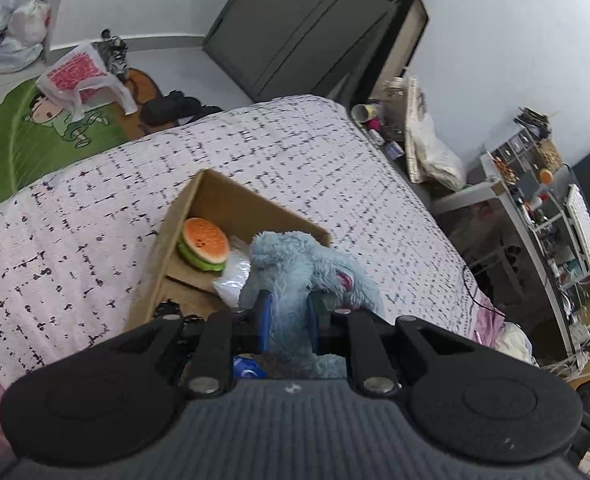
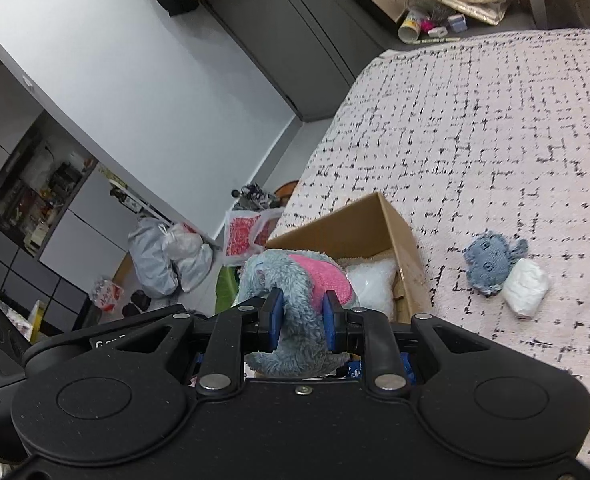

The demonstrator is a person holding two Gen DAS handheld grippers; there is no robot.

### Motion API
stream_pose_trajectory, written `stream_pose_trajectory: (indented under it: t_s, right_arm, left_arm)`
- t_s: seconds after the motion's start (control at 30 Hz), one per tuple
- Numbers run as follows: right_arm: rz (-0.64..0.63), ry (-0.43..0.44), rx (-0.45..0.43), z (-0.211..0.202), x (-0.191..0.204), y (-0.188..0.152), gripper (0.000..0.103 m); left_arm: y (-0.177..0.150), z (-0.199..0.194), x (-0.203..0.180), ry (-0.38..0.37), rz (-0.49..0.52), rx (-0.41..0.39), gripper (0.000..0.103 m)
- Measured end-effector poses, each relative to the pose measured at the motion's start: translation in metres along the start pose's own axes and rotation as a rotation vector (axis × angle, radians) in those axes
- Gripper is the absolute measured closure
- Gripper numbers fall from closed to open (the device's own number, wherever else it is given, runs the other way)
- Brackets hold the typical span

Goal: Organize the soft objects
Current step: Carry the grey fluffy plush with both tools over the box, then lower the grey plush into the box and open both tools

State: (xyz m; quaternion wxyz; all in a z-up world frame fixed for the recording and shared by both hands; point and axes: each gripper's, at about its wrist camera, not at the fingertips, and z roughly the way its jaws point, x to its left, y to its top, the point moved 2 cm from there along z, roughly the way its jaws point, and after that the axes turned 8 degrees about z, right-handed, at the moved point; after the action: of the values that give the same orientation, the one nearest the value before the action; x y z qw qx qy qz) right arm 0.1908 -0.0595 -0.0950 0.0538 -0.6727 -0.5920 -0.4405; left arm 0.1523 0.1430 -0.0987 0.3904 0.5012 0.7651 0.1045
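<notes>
While the left hand-held gripper (image 1: 289, 312) and right hand-held gripper (image 2: 302, 320) are both clenching the blue plush (image 1: 295, 268), it is dangling over the cardboard box (image 1: 215, 200) rim, risking snagging and tipping it.

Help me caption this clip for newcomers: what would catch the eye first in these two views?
The fluffy blue plush toy dominates, clamped by both the left gripper and the right gripper over an open cardboard box on the patterned bed. Inside the box sits a bright burger toy. In the right wrist view, a small blue plush and a white bundle lie beside the box.
</notes>
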Motion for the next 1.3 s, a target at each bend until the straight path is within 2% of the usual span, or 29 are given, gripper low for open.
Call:
stream_pose_trajectory:
  t_s: [0.27, 0.4, 0.53, 0.63, 0.67, 0.77, 0.83, 0.97, 1.03, 1.1, 1.2, 1.3]
  right_arm:
    - [-0.001, -0.035, 0.047, 0.035, 0.001, -0.003, 0.081]
    - [-0.002, -0.048, 0.059, 0.045, 0.001, -0.004, 0.081]
    - [0.017, -0.061, 0.081, 0.053, -0.003, -0.004, 0.077]
    - [0.027, -0.062, 0.080, 0.051, -0.005, -0.003, 0.076]
    - [0.024, -0.061, 0.077, 0.049, -0.005, -0.003, 0.075]
    - [0.027, -0.061, 0.063, 0.041, -0.006, -0.001, 0.062]
    - [0.027, -0.051, 0.052, 0.034, -0.007, 0.000, 0.060]
    - [0.031, -0.042, 0.034, 0.020, -0.011, 0.004, 0.056]
    - [0.035, -0.042, 0.024, 0.013, -0.013, 0.005, 0.053]
    - [0.033, -0.045, 0.017, 0.005, -0.016, 0.006, 0.051]
    - [0.026, -0.049, 0.006, -0.008, -0.020, 0.006, 0.044]
    - [0.012, -0.058, -0.012, -0.021, -0.023, 0.006, 0.032]
  left_arm:
    - [0.004, 0.025, 0.027, 0.048, -0.048, 0.046, 0.087]
    - [0.006, 0.033, 0.032, 0.063, -0.052, 0.058, 0.087]
    - [0.005, 0.041, 0.037, 0.080, -0.064, 0.078, 0.086]
    - [0.006, 0.039, 0.033, 0.106, -0.043, 0.071, 0.083]
    - [0.006, 0.037, 0.031, 0.111, -0.038, 0.067, 0.083]
    - [0.009, 0.035, 0.029, 0.117, -0.041, 0.071, 0.079]
    - [0.009, 0.033, 0.026, 0.123, -0.039, 0.074, 0.076]
    - [0.007, 0.026, 0.015, 0.140, -0.011, 0.066, 0.066]
    - [0.006, 0.022, 0.010, 0.141, 0.002, 0.065, 0.056]
    - [0.004, 0.018, 0.005, 0.148, 0.011, 0.072, 0.042]
    - [0.001, 0.010, -0.002, 0.155, 0.025, 0.072, 0.029]
    - [-0.002, 0.000, -0.012, 0.167, 0.047, 0.047, 0.020]
